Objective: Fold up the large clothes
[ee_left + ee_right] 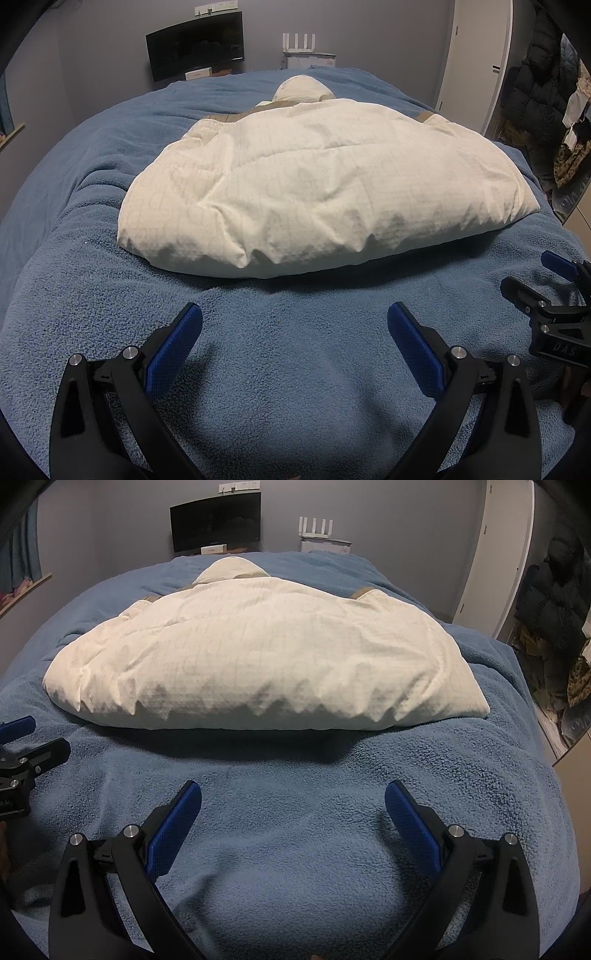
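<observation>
A cream puffy jacket (314, 184) lies flat on the blue fleece blanket (288, 369), hem towards me, hood at the far end. It also shows in the right wrist view (266, 657). My left gripper (294, 317) is open and empty, low over the blanket just short of the hem. My right gripper (293, 795) is open and empty, also short of the hem. The right gripper shows at the right edge of the left wrist view (546, 288), and the left gripper at the left edge of the right wrist view (26, 738).
The bed (480, 775) fills the foreground. A dark monitor (195, 51) and a white router (299, 40) stand beyond its far end. A white wardrobe (476, 62) and hanging dark coats (535, 92) are on the right.
</observation>
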Demonstrator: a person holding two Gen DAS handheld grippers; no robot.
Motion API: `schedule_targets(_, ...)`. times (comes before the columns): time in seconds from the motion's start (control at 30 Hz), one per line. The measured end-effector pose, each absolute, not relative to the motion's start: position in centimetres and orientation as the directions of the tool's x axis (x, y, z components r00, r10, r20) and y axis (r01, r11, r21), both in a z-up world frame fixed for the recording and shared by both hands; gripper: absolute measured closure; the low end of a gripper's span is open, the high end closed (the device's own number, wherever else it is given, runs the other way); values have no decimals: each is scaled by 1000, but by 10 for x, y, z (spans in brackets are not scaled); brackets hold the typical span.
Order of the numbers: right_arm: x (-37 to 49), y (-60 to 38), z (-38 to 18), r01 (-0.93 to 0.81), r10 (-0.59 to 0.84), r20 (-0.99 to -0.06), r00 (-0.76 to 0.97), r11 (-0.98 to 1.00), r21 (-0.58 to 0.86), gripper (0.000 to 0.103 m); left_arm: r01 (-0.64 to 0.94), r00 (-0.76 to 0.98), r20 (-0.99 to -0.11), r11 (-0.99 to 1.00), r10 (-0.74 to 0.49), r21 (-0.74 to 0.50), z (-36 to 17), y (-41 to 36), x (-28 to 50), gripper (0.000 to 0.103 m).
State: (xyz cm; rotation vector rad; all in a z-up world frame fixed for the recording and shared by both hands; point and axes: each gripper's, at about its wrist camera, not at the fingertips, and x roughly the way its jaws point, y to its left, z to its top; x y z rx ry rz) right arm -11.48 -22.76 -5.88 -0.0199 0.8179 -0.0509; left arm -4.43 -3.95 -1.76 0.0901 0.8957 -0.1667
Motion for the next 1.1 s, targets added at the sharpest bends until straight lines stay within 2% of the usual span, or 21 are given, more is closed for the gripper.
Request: schedule_targets(1.1, -115, -226, -62, 38, -55, -733, 678, 998, -40, 8, 192, 608, -785, 981, -116, 3, -20, -38, -44, 6)
